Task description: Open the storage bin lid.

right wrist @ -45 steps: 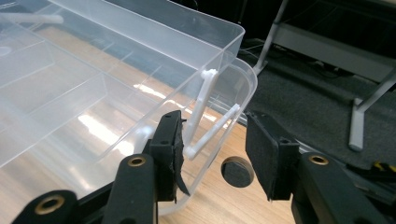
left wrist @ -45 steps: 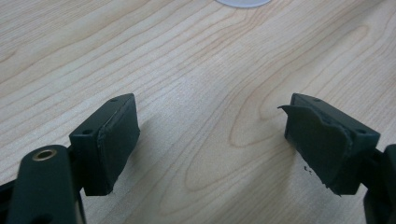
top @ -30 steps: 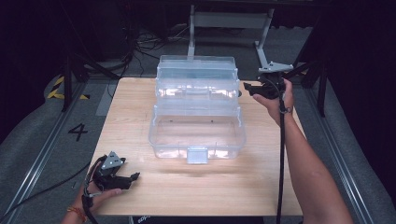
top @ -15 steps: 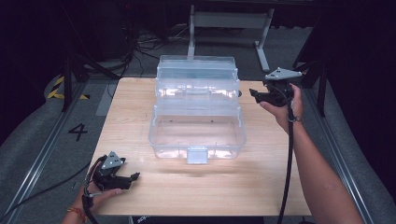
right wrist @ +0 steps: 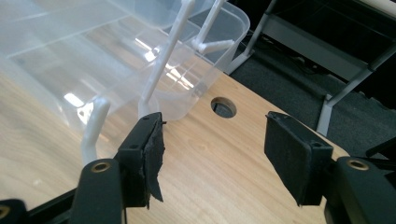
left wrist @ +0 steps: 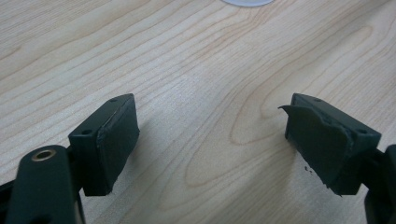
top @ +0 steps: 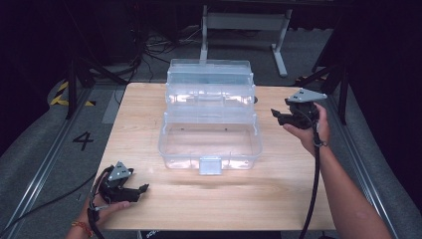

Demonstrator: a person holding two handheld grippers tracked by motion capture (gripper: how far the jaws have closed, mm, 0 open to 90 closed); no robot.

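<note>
- A clear plastic tiered box (top: 210, 129) stands open in the middle of the wooden desk (top: 278, 199); its trays step up and back toward the far edge, and a small latch tab hangs on its near wall.
- The right claw (top: 276, 115) is held in a hand above the desk's right side, just to the right of the box and apart from it, with the tips pointing left at the box's upper trays.
- In the right gripper view its jaws stand released, nothing between the pads (right wrist: 152, 154). Beyond them lie bare wood, the box's white hinge arms (right wrist: 161, 60), and a round hole in the desk (right wrist: 223, 107).
- The right claw's cable (top: 313, 189) trails down along the forearm to the near edge.
- The left claw (top: 144, 189) rests low at the near left corner of the desk, held in a hand, well apart from the box.
- In the left gripper view its jaws are spread and empty, with only wood grain between the pads (left wrist: 114, 140).
</note>
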